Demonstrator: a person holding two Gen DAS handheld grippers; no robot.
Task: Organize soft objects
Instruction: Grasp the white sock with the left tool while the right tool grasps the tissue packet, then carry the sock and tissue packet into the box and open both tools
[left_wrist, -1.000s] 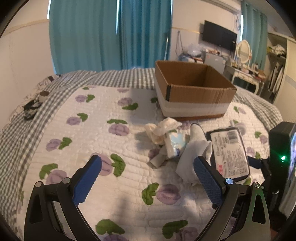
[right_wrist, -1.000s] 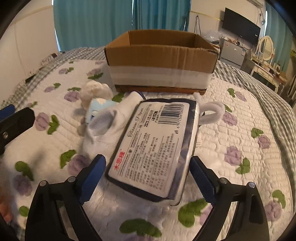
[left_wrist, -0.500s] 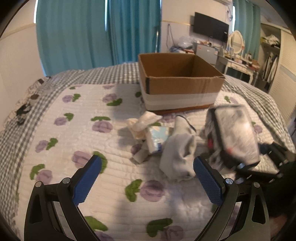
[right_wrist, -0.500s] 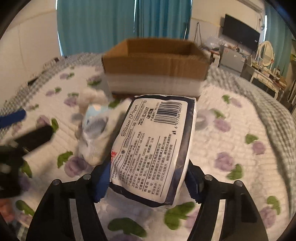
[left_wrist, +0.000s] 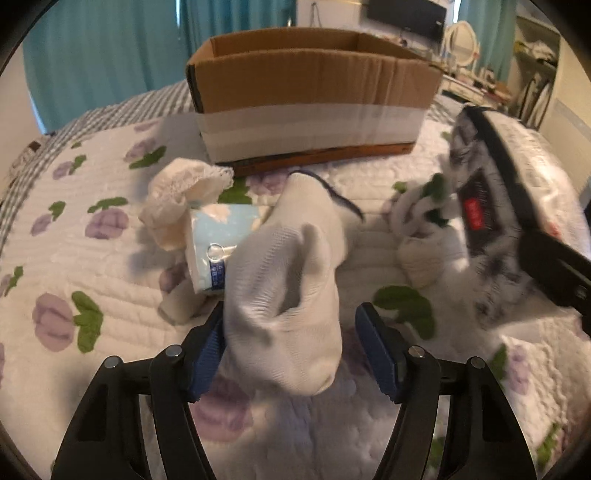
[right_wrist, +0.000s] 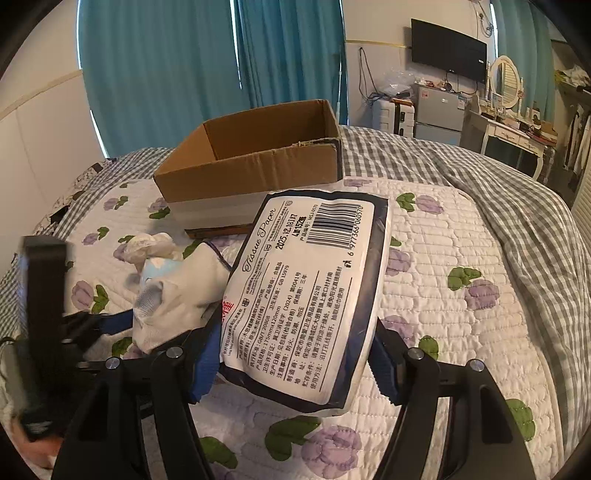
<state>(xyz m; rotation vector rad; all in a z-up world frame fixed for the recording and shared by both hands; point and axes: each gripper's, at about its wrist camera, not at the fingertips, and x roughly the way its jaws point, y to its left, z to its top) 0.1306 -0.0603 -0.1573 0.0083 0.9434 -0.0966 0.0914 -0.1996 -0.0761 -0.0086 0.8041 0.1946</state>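
Right tool (right_wrist: 295, 363) clamps the tissue pack (right_wrist: 308, 295) lifted above the bed (right_wrist: 461, 325), left tool (left_wrist: 291, 350) stands half-closed around a white sock (left_wrist: 288, 288), not yet pinching; carry each high over the near rim of the empty-looking box (right_wrist: 255, 173) before release.

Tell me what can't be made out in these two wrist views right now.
- Left wrist view: whether the left tongs grip the white sock; the right pad shows a gap.
- Left wrist view: tissue pack is motion-blurred, print unreadable.
- Both views: floor of the cardboard box, hidden by its near wall.
- Left wrist view: light blue packet partly covered by the sock.
- Right wrist view: the tissue pack's underside.
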